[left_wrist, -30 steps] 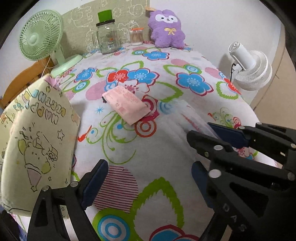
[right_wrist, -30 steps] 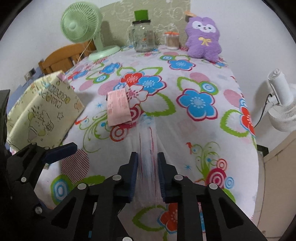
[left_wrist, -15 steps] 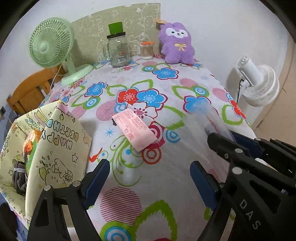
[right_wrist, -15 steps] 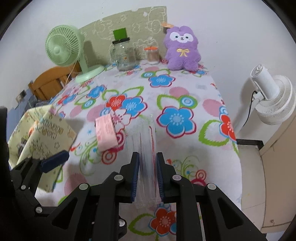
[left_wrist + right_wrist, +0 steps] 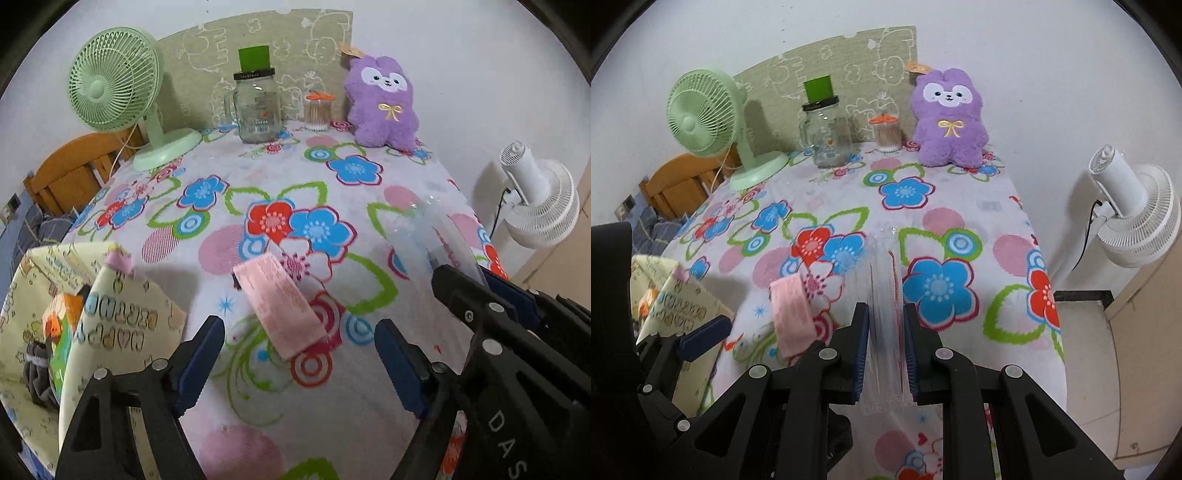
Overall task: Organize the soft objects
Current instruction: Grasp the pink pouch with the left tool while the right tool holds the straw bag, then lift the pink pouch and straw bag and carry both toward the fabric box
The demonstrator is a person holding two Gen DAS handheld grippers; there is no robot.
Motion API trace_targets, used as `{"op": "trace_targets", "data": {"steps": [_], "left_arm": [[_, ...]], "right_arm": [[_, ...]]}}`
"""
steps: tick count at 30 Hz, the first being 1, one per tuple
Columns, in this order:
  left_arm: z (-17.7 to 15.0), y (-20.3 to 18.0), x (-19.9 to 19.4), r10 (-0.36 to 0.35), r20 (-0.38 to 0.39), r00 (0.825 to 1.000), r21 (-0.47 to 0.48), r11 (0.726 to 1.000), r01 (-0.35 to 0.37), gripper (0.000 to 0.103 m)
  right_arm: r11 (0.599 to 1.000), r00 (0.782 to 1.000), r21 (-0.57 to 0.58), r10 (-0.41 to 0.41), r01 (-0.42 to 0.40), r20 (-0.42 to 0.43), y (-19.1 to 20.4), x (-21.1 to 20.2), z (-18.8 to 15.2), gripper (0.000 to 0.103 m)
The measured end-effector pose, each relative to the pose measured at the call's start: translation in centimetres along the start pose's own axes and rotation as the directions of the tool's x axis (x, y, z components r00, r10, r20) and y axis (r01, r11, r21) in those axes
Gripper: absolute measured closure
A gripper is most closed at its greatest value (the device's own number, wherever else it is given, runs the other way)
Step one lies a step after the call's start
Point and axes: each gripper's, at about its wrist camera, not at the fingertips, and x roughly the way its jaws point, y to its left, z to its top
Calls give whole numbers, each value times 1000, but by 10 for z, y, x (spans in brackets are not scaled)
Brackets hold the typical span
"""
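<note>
My right gripper [image 5: 885, 325] is shut on a clear plastic pack [image 5: 882, 280] with red print and holds it above the flowered tablecloth; the pack also shows in the left wrist view [image 5: 432, 236]. My left gripper [image 5: 299, 343] is open and empty, above the near end of a pink tissue pack [image 5: 280, 302] that lies flat on the cloth, also in the right wrist view [image 5: 792, 314]. A yellow gift bag [image 5: 110, 332] stands open at the table's left edge with soft things inside. A purple plush [image 5: 947, 118] sits at the back.
A green desk fan [image 5: 118, 92], a glass jar [image 5: 256, 110] and a cotton-swab jar [image 5: 317, 110] stand along the back wall. A white floor fan [image 5: 1134, 210] stands right of the table. A wooden chair [image 5: 74, 170] is at the left.
Both grippers have risen and drawn back from the table. The right gripper has lifted the clear pack off the cloth. The gift bag's open top has come into view.
</note>
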Motion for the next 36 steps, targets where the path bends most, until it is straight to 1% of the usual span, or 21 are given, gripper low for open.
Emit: {"op": "trace_targets", "data": {"steps": [6,9,11,14,16,18,21,24,26,27,28,36], "left_arm": [[8,-1,22,32,-21,999,-14,999,-33,18],[8,0,34,38,-38,999,-28,999,-39,19],[8,2,41,58,-40,998,-39,997,-59,20],[8,4,50,52,-57,997,-58,997,-56,24],[8,6,58,45,-80,996,-70,996,-51,28],[8,6,58,46,-69,997,-78,996,-52,30],[7,7,58,40,-62,997,-86,995,-45,30],[6,8,57,15,-46,999,-86,996,-19,37],[6,6,56,4,-37,999,-74,997,-7,47],[6,5,55,-3,-34,999,-69,998,0,56],[6,4,55,-7,-33,999,-65,998,5,60],[-3,4,47,-3,-37,999,-50,999,1,62]], "right_arm": [[999,1000,25,-22,23,-19,-7,21,5,82],[999,999,34,0,1,-40,-10,34,4,82],[999,999,35,10,-8,-52,-10,42,3,82],[999,998,33,16,-14,-60,-9,50,3,82],[999,997,32,19,-17,-68,-9,55,3,82],[998,996,42,45,-42,-75,-9,59,4,82],[998,996,33,49,-47,-69,-8,59,4,82],[998,996,31,52,-50,-72,-7,59,3,82],[998,996,33,50,-47,-75,-8,59,3,82],[998,996,33,46,-44,-76,-8,59,3,82],[999,996,34,44,-41,-76,-8,58,2,82],[999,996,20,33,-31,-79,-4,49,-6,82]]}}
